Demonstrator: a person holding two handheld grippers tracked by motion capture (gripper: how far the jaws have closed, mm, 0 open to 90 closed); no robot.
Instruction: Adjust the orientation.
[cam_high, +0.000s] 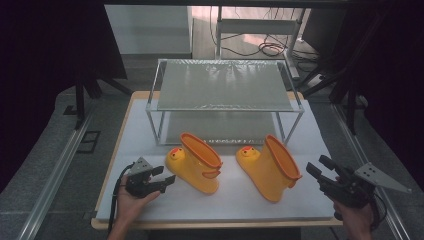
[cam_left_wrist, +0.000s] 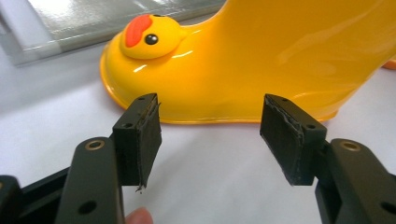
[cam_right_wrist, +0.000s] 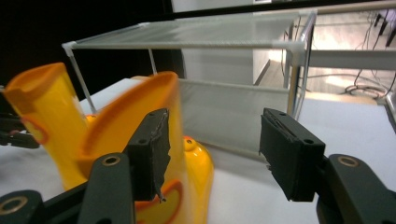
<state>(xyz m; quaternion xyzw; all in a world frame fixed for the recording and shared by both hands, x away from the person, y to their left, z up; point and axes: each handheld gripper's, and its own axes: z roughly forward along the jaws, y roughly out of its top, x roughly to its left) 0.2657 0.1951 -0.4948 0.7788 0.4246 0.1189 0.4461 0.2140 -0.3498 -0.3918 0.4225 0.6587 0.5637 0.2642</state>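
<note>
Nearest the person, the left gripper (cam_high: 162, 179) and right gripper (cam_high: 319, 167) each stood wide open, gripping nothing. Between them on the white table (cam_high: 240, 200) stood 2 yellow duck-faced rain boots (cam_high: 197, 162) (cam_high: 270, 167), with the 2-tier wire shelf (cam_high: 225, 85) behind them.

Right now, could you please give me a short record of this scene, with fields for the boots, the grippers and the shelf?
left boot: yellow, upright on the white table
right boot: yellow, upright, apart from the other
left gripper: jaws open, beside the left boot, holding nothing
right gripper: jaws open, near the right boot, holding nothing
shelf: metal rack behind the boots, both levels bare
</note>
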